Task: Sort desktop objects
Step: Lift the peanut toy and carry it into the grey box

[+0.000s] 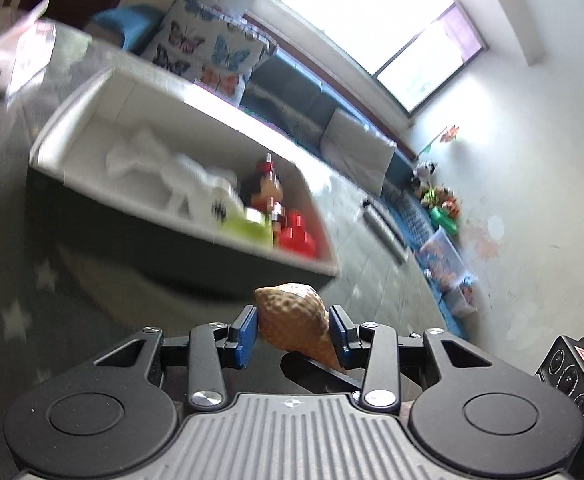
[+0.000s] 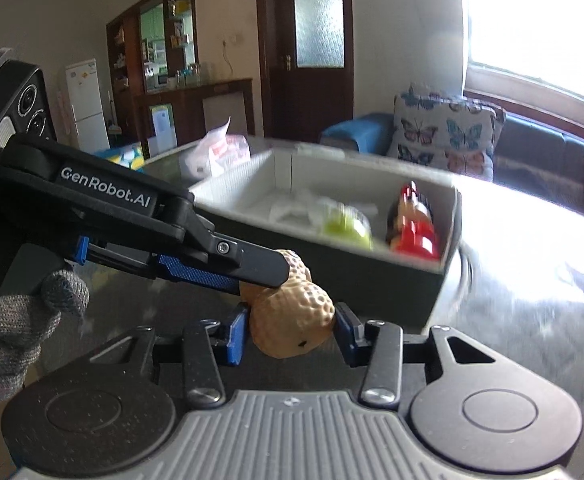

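A tan, bumpy, peanut-shaped toy (image 1: 292,320) sits between the blue pads of my left gripper (image 1: 294,330), which is shut on it. In the right wrist view the same toy (image 2: 292,320) is also between the pads of my right gripper (image 2: 292,334), which is shut on it, while the left gripper's fingers (image 2: 247,266) clamp its far end from the left. Beyond stands an open box (image 1: 324,256) with white lining, holding a doll figure (image 1: 263,188), a green item (image 1: 247,226) and a red item (image 1: 298,236); the box also shows in the right wrist view (image 2: 450,216).
The box stands on a dark glass table (image 2: 532,280). A white plastic bag (image 2: 219,152) lies behind the box. A sofa with a butterfly pillow (image 2: 444,132) is behind the table. Toys lie along the far wall (image 1: 440,196).
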{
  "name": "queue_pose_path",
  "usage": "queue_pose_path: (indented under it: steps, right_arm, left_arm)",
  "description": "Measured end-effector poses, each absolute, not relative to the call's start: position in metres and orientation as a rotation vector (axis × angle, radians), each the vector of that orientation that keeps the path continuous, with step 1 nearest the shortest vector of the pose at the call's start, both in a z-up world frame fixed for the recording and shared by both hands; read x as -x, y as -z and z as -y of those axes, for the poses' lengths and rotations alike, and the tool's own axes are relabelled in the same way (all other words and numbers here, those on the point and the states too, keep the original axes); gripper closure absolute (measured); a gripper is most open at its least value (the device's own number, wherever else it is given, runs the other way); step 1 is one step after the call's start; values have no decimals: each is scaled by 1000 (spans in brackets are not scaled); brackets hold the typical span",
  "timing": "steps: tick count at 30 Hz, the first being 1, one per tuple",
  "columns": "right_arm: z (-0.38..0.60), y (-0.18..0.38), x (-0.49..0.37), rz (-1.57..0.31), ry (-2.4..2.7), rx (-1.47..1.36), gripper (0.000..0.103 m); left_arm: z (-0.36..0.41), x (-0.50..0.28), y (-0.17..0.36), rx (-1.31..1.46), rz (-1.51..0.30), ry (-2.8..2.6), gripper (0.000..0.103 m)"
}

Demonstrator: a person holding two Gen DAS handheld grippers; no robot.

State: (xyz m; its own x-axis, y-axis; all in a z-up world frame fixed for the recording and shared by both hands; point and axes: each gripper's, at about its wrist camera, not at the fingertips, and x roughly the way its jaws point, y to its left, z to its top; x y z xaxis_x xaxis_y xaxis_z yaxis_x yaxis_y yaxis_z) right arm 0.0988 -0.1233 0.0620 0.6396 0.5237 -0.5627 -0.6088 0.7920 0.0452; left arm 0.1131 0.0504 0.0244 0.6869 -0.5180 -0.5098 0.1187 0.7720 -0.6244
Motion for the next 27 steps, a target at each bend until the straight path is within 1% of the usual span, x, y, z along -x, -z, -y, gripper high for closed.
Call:
queue_pose_path:
  steps: [9, 19, 27]
  right_arm:
    - [92, -82, -167, -538, -643, 203, 59]
    - [82, -63, -241, -627, -581, 171, 59]
    - [86, -44, -265, -683, -540, 159, 58]
  left_arm:
    - [-72, -177, -47, 582, -666, 340, 62]
    - [-79, -258, -14, 645, -725, 348, 62]
    - [-72, -279, 5, 657, -771, 356, 62]
